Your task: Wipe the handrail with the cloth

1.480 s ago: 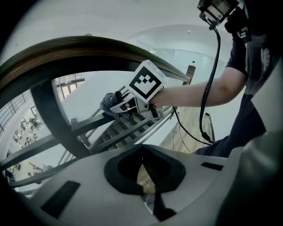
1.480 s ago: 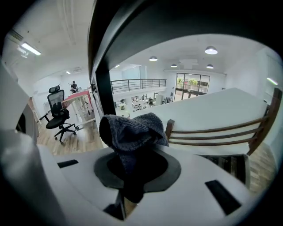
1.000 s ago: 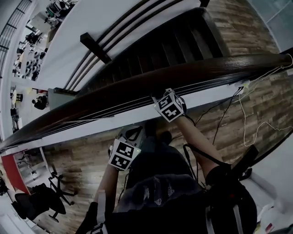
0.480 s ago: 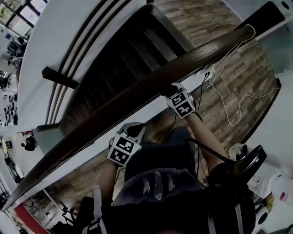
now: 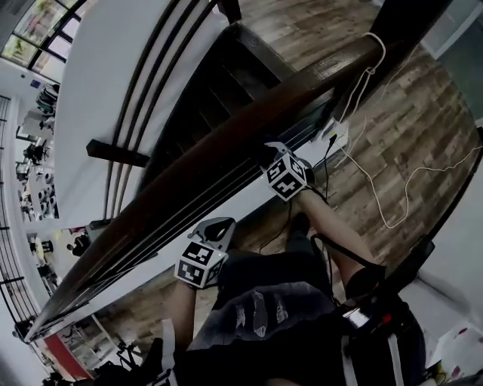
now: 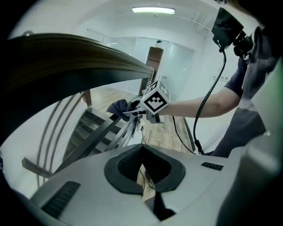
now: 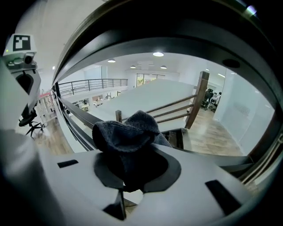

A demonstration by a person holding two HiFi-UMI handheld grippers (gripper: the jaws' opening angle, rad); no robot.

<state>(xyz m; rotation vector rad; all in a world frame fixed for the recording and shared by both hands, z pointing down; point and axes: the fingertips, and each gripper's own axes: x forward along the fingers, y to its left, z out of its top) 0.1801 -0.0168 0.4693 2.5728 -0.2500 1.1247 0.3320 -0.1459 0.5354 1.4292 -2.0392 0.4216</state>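
A dark wooden handrail runs diagonally from lower left to upper right and arches overhead in both gripper views. My right gripper is up against the rail's near side, shut on a dark knitted cloth. The left gripper view shows that cloth bunched at the right gripper's tip by the rail. My left gripper hangs lower along the rail, just short of it, shut with nothing between its pads.
Beyond the rail a dark staircase drops away, with thin metal rails under the handrail. A newel post ends the rail at upper right. A power strip and a white cable lie on the wood floor.
The head view has swung, so the rail now runs steeper. My right gripper stays against the rail with the cloth; my left gripper sits slightly lower and further from it.
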